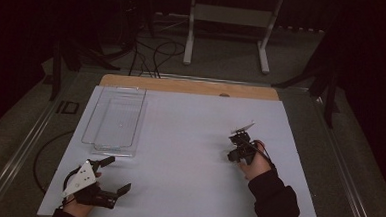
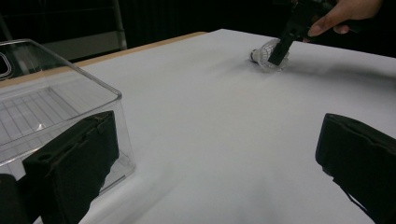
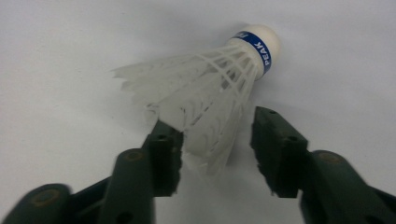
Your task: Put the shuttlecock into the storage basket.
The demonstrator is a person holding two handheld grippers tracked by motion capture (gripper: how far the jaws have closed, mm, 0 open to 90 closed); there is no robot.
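right gripper (image 3: 215,140) low over shuttlecock (image 3: 205,88) lying mid-right on table (image 1: 188,153), jaws apart astride feather skirt, lined up for pinch. left gripper (image 1: 111,174) wide open, parked beside clear bin (image 1: 114,117), likely drop spot.

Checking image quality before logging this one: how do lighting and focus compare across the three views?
High view: dim, dark surroundings, the right gripper small and murky. Left gripper view: its own jaws blurred, clear bin catching faint glare. Right gripper view: brightest, shuttlecock fairly sharp, jaws soft.
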